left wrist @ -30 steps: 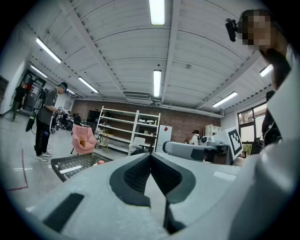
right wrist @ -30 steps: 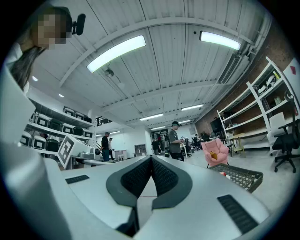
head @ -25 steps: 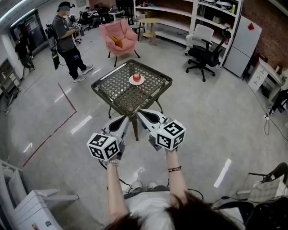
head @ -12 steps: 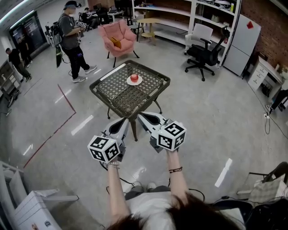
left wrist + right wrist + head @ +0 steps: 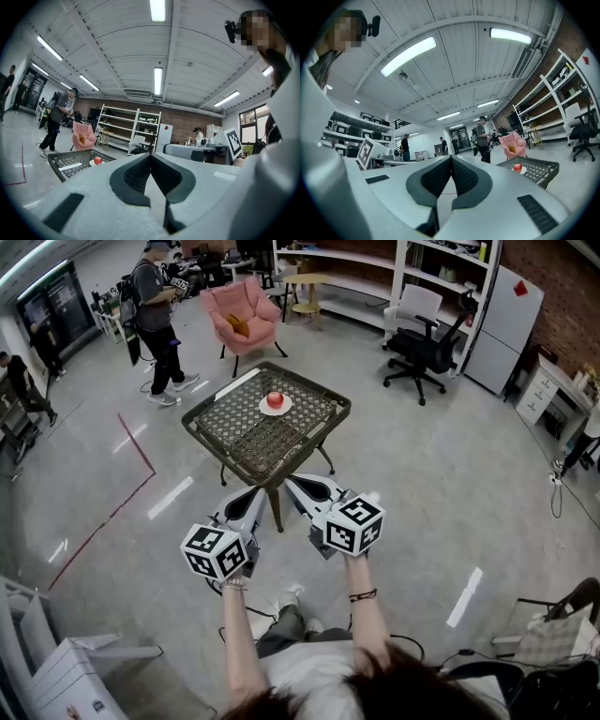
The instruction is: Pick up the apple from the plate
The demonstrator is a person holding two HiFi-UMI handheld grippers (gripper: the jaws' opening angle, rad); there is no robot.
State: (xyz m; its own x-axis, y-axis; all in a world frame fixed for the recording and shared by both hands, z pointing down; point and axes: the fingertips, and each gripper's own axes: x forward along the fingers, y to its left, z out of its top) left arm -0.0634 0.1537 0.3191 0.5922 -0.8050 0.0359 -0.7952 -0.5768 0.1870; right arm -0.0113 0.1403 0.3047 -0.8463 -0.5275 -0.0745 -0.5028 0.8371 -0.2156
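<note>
A red apple (image 5: 275, 400) sits on a small white plate (image 5: 276, 409) at the far side of a dark mesh table (image 5: 253, 442). Both grippers are held side by side over the floor, short of the table's near corner and pointing level at it. My left gripper (image 5: 251, 493) is shut with nothing in it, and my right gripper (image 5: 296, 481) is shut and empty too. In the left gripper view the apple (image 5: 98, 160) shows small, left of the closed tips (image 5: 151, 155). In the right gripper view the apple (image 5: 517, 167) lies to the right of the closed tips (image 5: 451, 158).
A person (image 5: 159, 320) stands beyond the table at the back left, near a pink armchair (image 5: 246, 320). A black office chair (image 5: 427, 352), shelves (image 5: 375, 277) and a white cabinet (image 5: 511, 329) line the back right. Red tape (image 5: 141, 446) marks the floor to the left.
The table and apple have shifted slightly up and left in the head view. The standing person has walked further back. Both grippers stay shut, side by side.
</note>
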